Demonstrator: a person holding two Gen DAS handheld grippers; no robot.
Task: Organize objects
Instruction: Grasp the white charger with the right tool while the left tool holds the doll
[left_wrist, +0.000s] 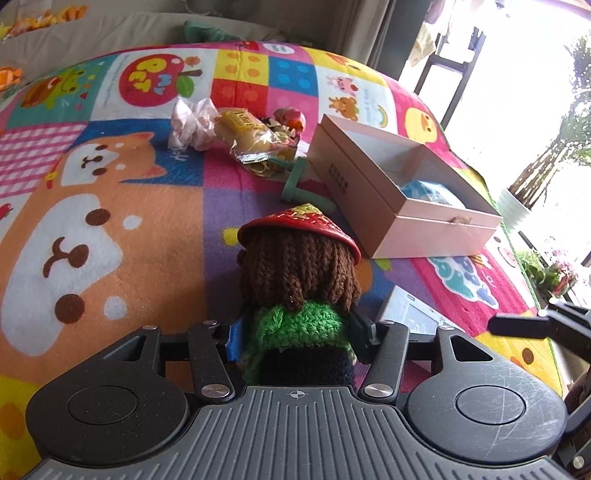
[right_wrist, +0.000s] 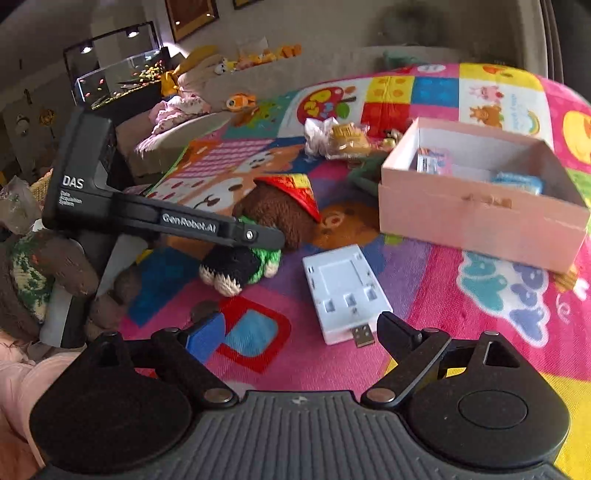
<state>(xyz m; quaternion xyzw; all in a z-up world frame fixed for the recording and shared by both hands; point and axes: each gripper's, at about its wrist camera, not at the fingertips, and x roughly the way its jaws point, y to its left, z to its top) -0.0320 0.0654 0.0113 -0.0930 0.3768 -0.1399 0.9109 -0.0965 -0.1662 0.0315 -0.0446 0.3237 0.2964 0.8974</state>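
Observation:
A crochet doll (left_wrist: 303, 266) with brown hair, a red cone hat and a green top hangs just above the play mat. My left gripper (left_wrist: 295, 332) is shut on its green body. From the right wrist view the doll (right_wrist: 280, 218) lies sideways in the left gripper (right_wrist: 258, 243), feet towards me. My right gripper (right_wrist: 299, 332) stands open with nothing between its fingers. A white USB device (right_wrist: 345, 291) lies flat on the mat just ahead of it. An open pink box (right_wrist: 476, 218) sits at the right and holds a blue packet (right_wrist: 517, 182) and a small pink pack (right_wrist: 434, 160).
The colourful play mat (left_wrist: 110, 221) covers the surface. Beyond the pink box (left_wrist: 402, 206) lies a pile: crumpled wrap (left_wrist: 192, 122), a yellow snack packet (left_wrist: 243, 129), a red toy (left_wrist: 291, 118), a green holder (left_wrist: 295, 184). A fish tank (right_wrist: 118, 74) stands far left.

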